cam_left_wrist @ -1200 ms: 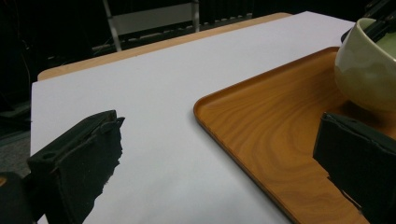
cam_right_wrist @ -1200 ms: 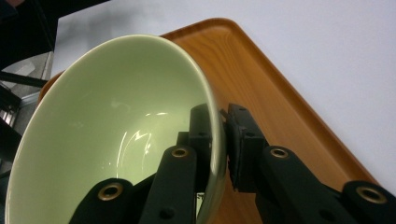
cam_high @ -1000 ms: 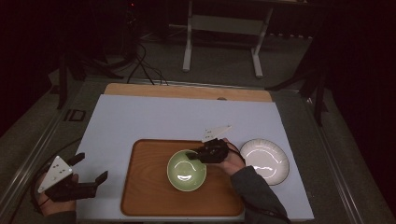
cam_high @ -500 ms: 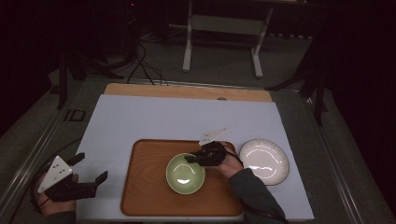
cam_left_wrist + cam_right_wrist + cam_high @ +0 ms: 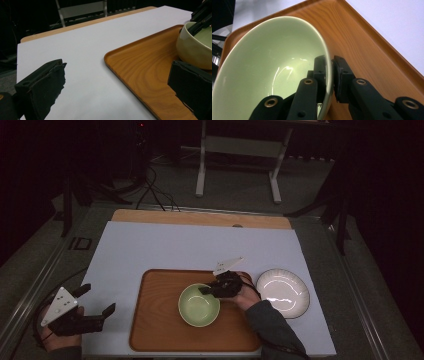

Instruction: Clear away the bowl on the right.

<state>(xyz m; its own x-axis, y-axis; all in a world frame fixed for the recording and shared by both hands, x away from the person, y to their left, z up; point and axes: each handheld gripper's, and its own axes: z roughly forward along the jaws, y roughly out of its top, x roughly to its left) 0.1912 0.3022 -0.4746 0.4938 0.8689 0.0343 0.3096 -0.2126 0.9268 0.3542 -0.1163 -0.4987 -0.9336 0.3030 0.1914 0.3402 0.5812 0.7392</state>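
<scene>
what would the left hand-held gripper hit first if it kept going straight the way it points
Probably the raised edge of the rectangular wooden tray; the open left hand-held gripper points right across the white table cover toward it. The pale green ceramic bowl sits farther along, though depth is unclear.

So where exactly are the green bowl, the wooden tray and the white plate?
green bowl (image 5: 198,307): high view, on its inside bottom.
wooden tray (image 5: 155,320): high view, on the bare floor left of the bowl.
white plate (image 5: 282,292): high view, on its centre, right of the tray.
</scene>
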